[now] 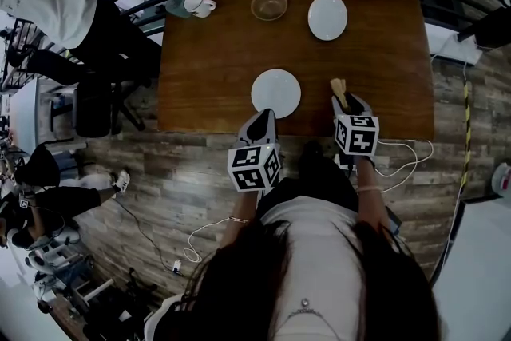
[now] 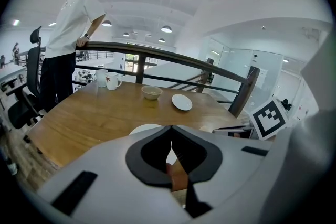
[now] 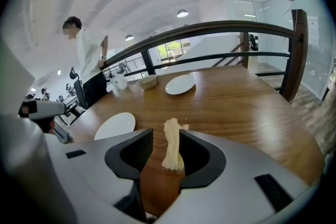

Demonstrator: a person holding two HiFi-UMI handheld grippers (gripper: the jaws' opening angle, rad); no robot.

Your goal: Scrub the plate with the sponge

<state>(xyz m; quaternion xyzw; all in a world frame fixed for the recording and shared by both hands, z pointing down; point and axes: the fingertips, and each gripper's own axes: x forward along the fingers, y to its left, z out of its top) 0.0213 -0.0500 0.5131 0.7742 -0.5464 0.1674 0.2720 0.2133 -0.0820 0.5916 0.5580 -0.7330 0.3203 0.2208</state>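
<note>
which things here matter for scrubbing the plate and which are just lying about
For the job: sponge, between the open jaws of the right gripper; near plate, probably the one to scrub.
Lying about: far plate; bowl; two mugs.

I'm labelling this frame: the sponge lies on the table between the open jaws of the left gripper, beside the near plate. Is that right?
Wrong gripper: the right gripper view shows the sponge on the table between the open jaws of the right gripper, beside the near plate.
</note>
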